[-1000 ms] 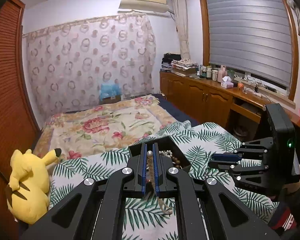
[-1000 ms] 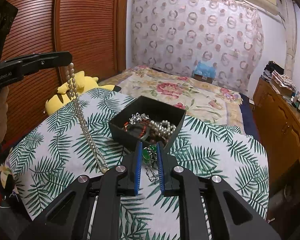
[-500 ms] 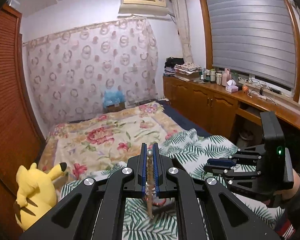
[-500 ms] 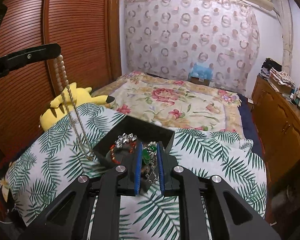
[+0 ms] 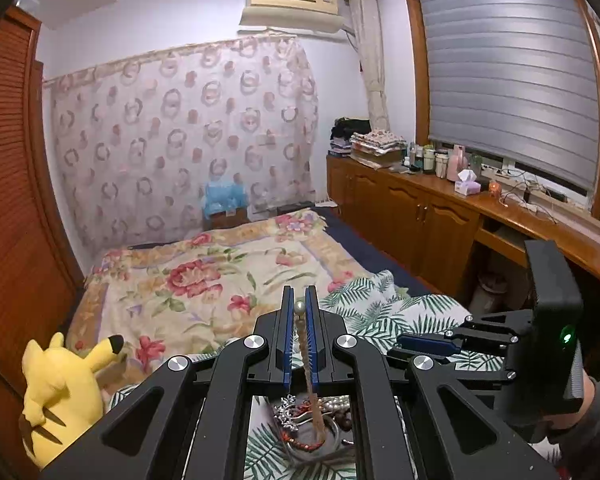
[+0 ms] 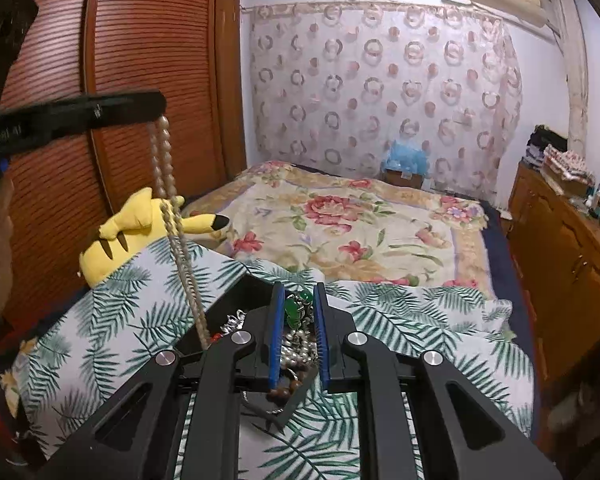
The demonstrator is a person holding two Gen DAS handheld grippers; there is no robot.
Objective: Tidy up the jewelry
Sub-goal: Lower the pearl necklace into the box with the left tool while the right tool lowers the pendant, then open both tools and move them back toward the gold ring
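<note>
My left gripper (image 5: 299, 309) is shut on a long pearl necklace (image 5: 310, 368). In the right wrist view the left gripper (image 6: 156, 106) is raised high and the necklace (image 6: 172, 216) hangs down toward the black jewelry box (image 6: 236, 294). My right gripper (image 6: 298, 302) is shut on a green bead piece with a chain (image 6: 296, 308), right over the box. The box holds pearls (image 6: 296, 354), a red bracelet and silver pieces, which also show in the left wrist view (image 5: 304, 424). The right gripper (image 5: 404, 344) sits to the right in the left wrist view.
The box rests on a palm-leaf cloth (image 6: 112, 320) over the bed. A yellow plush toy (image 6: 132, 228) lies at the left by the wooden wardrobe (image 6: 140, 60). A floral blanket (image 6: 340, 220) covers the bed beyond. A wooden cabinet (image 5: 420, 216) runs along the right.
My left gripper has risen with the pearl necklace, whose lower end has swung over the box. My right gripper has moved forward over the box with the green piece.
</note>
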